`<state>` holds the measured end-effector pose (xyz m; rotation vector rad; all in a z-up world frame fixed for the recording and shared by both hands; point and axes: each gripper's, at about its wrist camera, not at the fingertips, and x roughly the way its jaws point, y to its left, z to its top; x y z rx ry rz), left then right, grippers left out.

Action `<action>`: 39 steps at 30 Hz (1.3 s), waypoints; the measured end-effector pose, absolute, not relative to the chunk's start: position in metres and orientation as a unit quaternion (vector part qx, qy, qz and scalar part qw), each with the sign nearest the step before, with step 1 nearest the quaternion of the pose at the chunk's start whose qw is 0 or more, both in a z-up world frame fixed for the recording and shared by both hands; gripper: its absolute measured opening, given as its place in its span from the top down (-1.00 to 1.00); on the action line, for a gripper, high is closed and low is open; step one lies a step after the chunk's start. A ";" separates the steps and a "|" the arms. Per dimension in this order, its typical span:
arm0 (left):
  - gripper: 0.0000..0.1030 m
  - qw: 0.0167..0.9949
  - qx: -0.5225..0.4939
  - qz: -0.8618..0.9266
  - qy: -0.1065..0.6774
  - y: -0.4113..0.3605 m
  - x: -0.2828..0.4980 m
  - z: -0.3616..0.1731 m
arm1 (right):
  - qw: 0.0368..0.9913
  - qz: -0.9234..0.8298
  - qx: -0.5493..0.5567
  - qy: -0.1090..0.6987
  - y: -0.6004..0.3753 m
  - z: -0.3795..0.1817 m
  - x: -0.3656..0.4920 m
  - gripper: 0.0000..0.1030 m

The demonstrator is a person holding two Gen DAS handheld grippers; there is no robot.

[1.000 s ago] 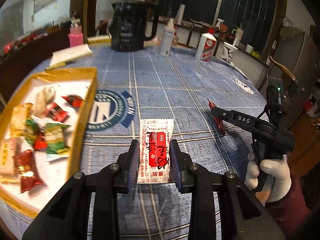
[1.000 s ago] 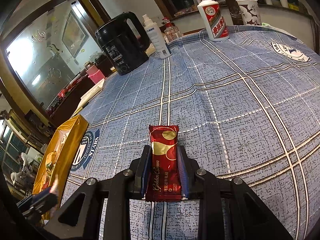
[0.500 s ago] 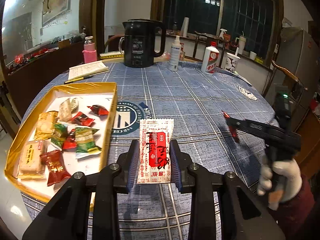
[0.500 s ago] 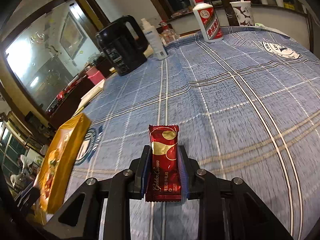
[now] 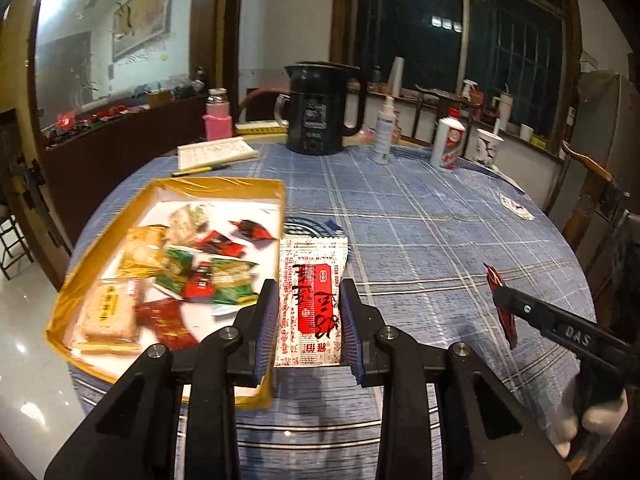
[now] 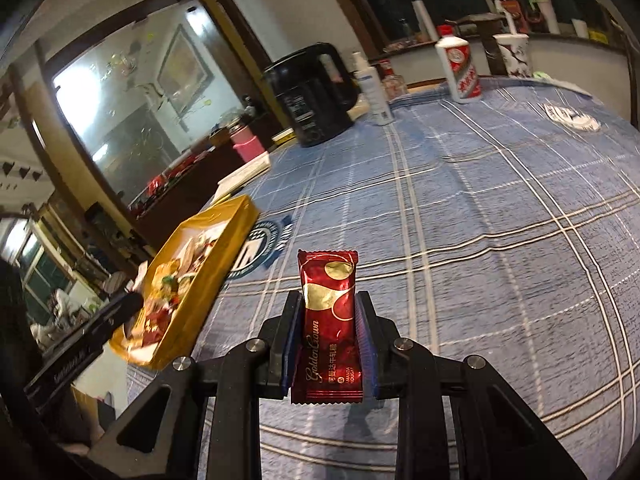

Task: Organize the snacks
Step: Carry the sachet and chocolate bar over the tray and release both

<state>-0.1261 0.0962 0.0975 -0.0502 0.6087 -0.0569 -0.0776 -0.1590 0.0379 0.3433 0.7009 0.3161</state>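
Observation:
My left gripper is shut on a white snack packet with a red label, held above the table beside the right edge of the gold tray. The tray holds several wrapped snacks. My right gripper is shut on a dark red nougat bar, upright between the pads over the blue checked tablecloth. That gripper also shows in the left wrist view as the right gripper at lower right, the red wrapper edge-on. From the right wrist view the gold tray lies to the left.
At the table's far side stand a black kettle, a white pump bottle, a white and red liquor bottle, a paper cup, a pink bottle and a notepad with a pen. A wooden chair stands at the right.
Both grippers rose and drew back from the table while keeping their packets. The tray has come closer to the left gripper, and more of the room shows in both views.

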 end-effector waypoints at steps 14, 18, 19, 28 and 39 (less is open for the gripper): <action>0.45 0.952 -0.075 0.020 0.297 0.171 -0.130 0.083 | 0.908 0.205 0.091 0.354 -0.057 0.050 -0.080 0.48; 0.45 0.949 -0.088 0.031 0.300 0.190 -0.128 0.079 | 0.905 0.227 0.068 0.354 -0.024 0.056 -0.077 0.48; 0.45 0.949 -0.091 0.033 0.300 0.195 -0.127 0.079 | 0.904 0.232 0.064 0.354 -0.018 0.057 -0.076 0.48; 0.45 0.943 -0.120 0.042 0.308 0.226 -0.118 0.070 | 0.889 0.276 0.039 0.363 0.035 0.065 -0.059 0.48; 0.45 0.935 -0.154 0.050 0.316 0.254 -0.112 0.057 | 0.864 0.310 -0.002 0.397 0.096 0.055 -0.035 0.47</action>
